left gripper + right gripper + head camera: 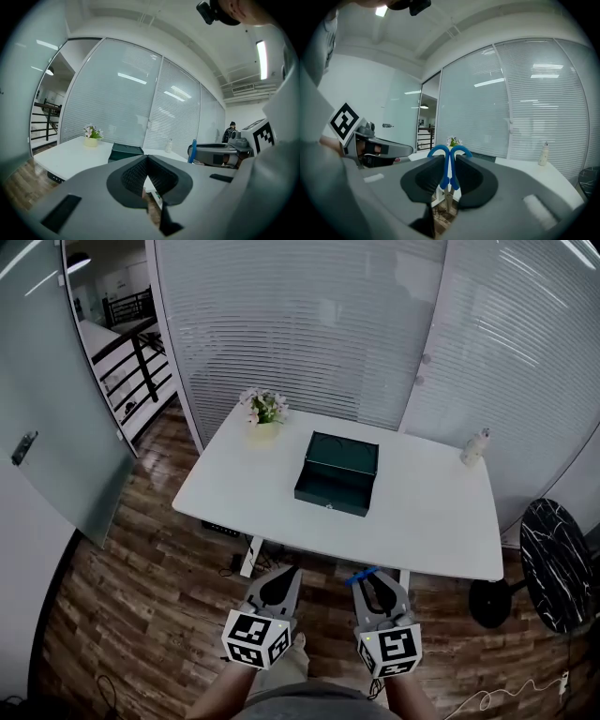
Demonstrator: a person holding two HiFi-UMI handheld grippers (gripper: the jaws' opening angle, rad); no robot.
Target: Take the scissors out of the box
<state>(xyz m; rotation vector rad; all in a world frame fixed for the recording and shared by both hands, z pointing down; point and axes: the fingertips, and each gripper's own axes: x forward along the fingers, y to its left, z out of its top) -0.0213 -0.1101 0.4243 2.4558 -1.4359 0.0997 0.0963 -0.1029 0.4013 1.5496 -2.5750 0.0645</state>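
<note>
A dark green box [337, 472] sits on the white table [431, 521], its lid down as far as I can tell; it also shows small in the left gripper view as the box [125, 151]. Both grippers are held low near the body, well short of the table's front edge. My right gripper [371, 581] is shut on blue-handled scissors [449, 154], the handles [363, 574] sticking out past the jaw tips and the blades hanging down between the jaws. My left gripper [274, 589] is shut with nothing in it, its jaw tips meeting [146, 160].
On the table stand a small flower pot [263, 413] at the far left corner and a white bottle [475, 447] at the far right. A black marble round table [560, 563] stands to the right. A glass door [56, 409] is at the left, and cables lie on the wooden floor.
</note>
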